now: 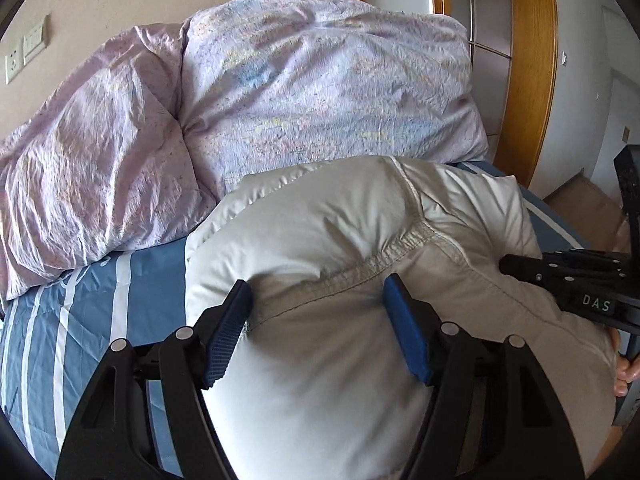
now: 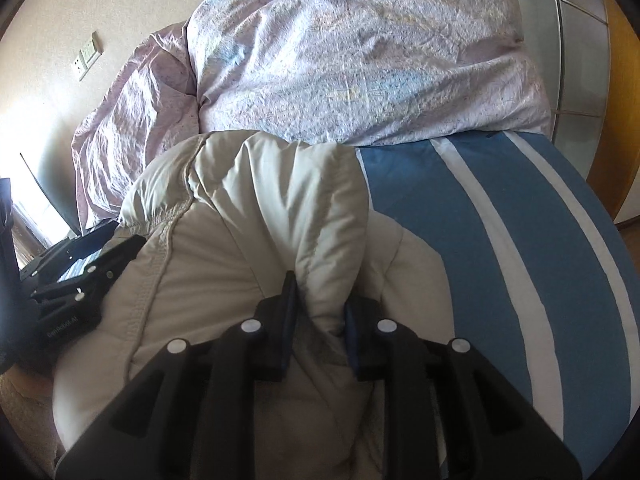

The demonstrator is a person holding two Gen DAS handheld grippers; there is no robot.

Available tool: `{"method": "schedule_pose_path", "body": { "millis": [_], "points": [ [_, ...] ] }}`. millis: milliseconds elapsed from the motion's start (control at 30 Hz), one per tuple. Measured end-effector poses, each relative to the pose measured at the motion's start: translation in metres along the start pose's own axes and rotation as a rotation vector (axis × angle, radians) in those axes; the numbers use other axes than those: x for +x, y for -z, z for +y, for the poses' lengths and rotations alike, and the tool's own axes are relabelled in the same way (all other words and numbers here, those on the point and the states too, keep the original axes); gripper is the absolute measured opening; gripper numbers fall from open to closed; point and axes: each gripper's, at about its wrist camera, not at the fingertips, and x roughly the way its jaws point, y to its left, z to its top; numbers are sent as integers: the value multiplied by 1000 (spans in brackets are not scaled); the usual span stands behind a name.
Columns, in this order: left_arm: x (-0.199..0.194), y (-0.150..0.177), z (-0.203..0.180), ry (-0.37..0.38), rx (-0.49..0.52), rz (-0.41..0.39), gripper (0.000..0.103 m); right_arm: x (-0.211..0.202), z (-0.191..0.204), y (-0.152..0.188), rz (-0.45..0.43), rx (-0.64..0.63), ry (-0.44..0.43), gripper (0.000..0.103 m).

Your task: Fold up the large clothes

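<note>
— Two grippers on one coat (image 1: 340, 248), then. Where does it lie?

— On the bed (image 2: 500, 240), near its front edge, a puffy pale bundle on the blue striped sheet, with the duvet (image 1: 280, 92) heaped just behind it toward the wall.

— And the left gripper (image 1: 316, 312)?

— Its jaws stand wide apart, straddling a stitched seam; the blue pads (image 1: 228, 328) press against the padding on either side, but nothing is pinched.

— The right gripper (image 2: 318, 320)?

— Nearly closed on an upright ridge of the coat's fabric, which bulges out above the jaws. That one is gripping.

— So which step is this?

— Judging by the bundle, a fold is under way: the right side holds a gathered flap while the left steadies the body, or is about to take hold.

— What does the next move call for?

— Probably the left closing on the seam, then both carrying the flap across together. The filling is springy and slippery, so a shallow bite may slip.
</note>
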Motion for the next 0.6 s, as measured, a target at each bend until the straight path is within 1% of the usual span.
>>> {"method": "schedule_pose_path", "body": {
  "millis": [233,400,500,600],
  "points": [
    [8,7,-8,-33,9,-26,70,8,-8,7,-14,28,-16,23],
    [17,11,-9,-38,-5,-35,71,14,-14,9,-16,55,-33,24],
    [23,13,-15,-65,13,-43,72,16,-18,11,-25,76,-43,24],
    [27,13,-18,-72,22,-36,72,16,-23,11,-35,101,-56,25]
  ]
}}
